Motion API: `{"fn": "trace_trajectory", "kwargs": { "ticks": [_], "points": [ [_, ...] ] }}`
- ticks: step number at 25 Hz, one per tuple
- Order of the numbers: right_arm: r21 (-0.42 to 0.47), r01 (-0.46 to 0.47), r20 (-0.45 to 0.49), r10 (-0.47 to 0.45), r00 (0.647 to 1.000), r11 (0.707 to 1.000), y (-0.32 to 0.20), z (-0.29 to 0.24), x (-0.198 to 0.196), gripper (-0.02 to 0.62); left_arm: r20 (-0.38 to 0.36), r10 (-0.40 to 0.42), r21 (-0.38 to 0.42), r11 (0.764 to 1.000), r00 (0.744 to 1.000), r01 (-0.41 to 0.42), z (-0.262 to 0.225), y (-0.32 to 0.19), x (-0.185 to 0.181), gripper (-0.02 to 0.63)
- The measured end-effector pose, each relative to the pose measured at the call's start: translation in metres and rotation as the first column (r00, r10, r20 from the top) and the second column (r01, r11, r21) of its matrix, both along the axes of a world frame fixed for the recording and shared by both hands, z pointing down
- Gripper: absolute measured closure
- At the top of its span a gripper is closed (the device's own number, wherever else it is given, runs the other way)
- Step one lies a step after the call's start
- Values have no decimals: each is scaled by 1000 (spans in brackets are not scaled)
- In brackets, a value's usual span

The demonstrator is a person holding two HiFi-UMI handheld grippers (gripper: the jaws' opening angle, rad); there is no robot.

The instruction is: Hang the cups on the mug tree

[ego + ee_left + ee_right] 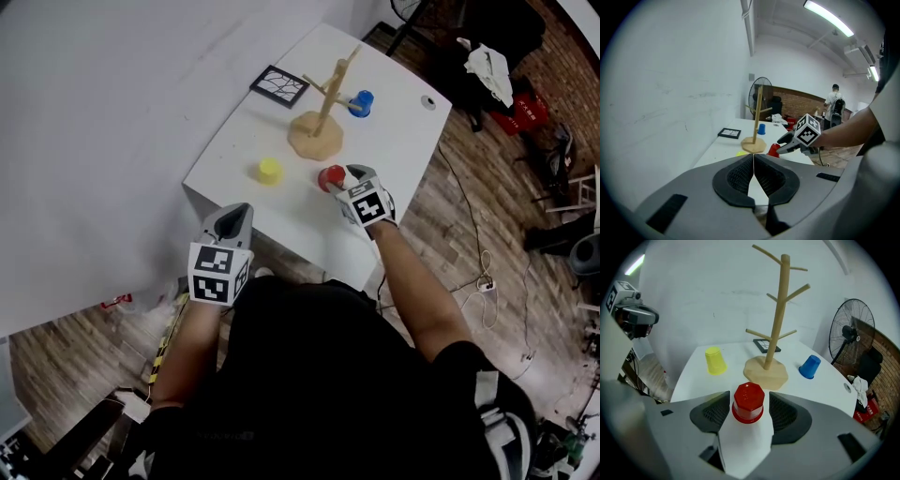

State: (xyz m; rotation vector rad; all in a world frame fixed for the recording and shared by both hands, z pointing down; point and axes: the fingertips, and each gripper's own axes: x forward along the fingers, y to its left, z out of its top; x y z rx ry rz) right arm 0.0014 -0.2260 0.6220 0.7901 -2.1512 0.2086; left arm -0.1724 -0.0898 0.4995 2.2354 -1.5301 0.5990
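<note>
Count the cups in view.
3: red cup between right gripper's open jaws, yellow cup left of tree base, blue cup right of it. None seem hidden.

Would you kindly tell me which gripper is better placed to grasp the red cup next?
Right. The right gripper has open fingers either side of the red cup, not pressing it; the left gripper is shut and farther from every cup.
</note>
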Motion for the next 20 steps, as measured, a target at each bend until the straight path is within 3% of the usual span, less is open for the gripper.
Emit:
{"fn": "trace_trajectory", "kwargs": {
  "ticks": [11, 20],
  "points": [
    [-23, 33, -43, -34, 998, 999, -3, 15, -6, 362, -12, -38, -9, 999, 999, 38, 4, 12, 1, 588],
    [25, 11, 94, -13, 996, 1000, 12, -26, -1, 364, -3, -18, -5, 1000, 1000, 18, 2, 9, 16, 588]
  ]
}}
